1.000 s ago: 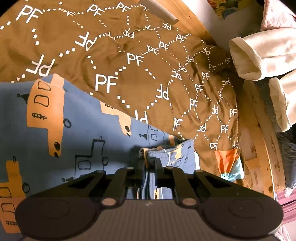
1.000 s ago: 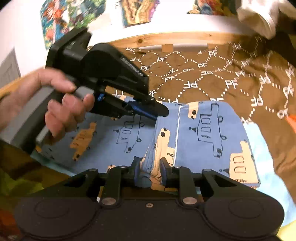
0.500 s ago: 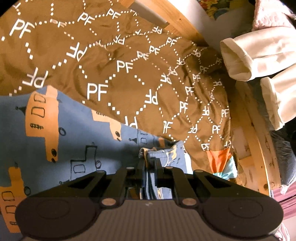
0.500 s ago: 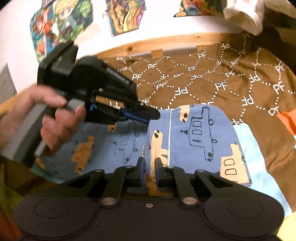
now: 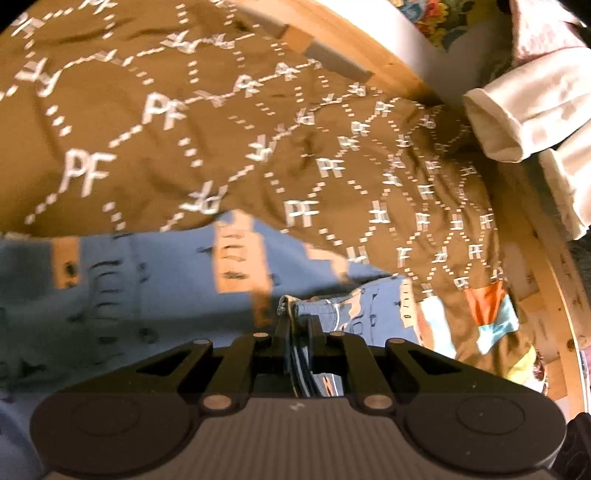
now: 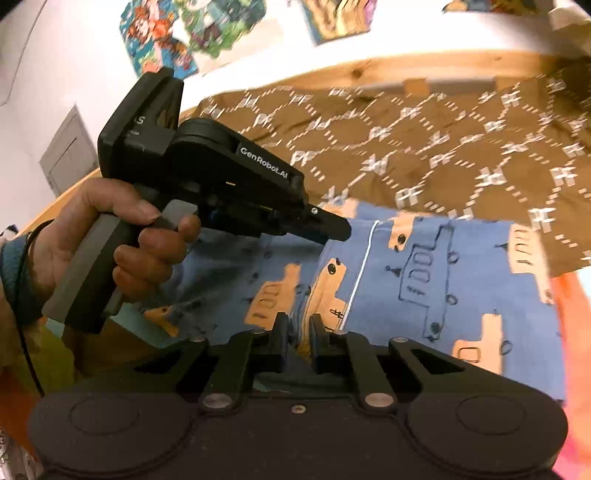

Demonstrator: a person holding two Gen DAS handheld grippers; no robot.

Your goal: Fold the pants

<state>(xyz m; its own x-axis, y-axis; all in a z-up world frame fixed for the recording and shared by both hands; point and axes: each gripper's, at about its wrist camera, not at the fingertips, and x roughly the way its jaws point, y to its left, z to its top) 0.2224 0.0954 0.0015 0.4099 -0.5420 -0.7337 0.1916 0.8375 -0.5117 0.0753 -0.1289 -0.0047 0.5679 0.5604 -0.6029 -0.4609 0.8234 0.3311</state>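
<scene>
The pants are blue with orange and outlined vehicle prints [image 5: 155, 280] and lie on a brown bedspread [image 5: 221, 140] with white "PF" marks. My left gripper [image 5: 298, 325] is shut on a bunched edge of the pants. My right gripper [image 6: 298, 325] is shut on another edge of the pants [image 6: 424, 280], which lie folded over ahead of it. In the right wrist view the left gripper [image 6: 332, 229], held in a hand, pinches the far fold edge.
A wooden bed frame [image 5: 369, 48] curves round the far side. Cream and pink garments [image 5: 517, 110] lie at the upper right. A bright orange and pale blue cloth [image 5: 491, 314] lies under the bedspread's edge. Colourful pictures [image 6: 192, 33] hang on the white wall.
Both grippers have swung with the pants held in them, and the views have turned. The folded part of the pants now lies wider across the bedspread. Motion blur shows.
</scene>
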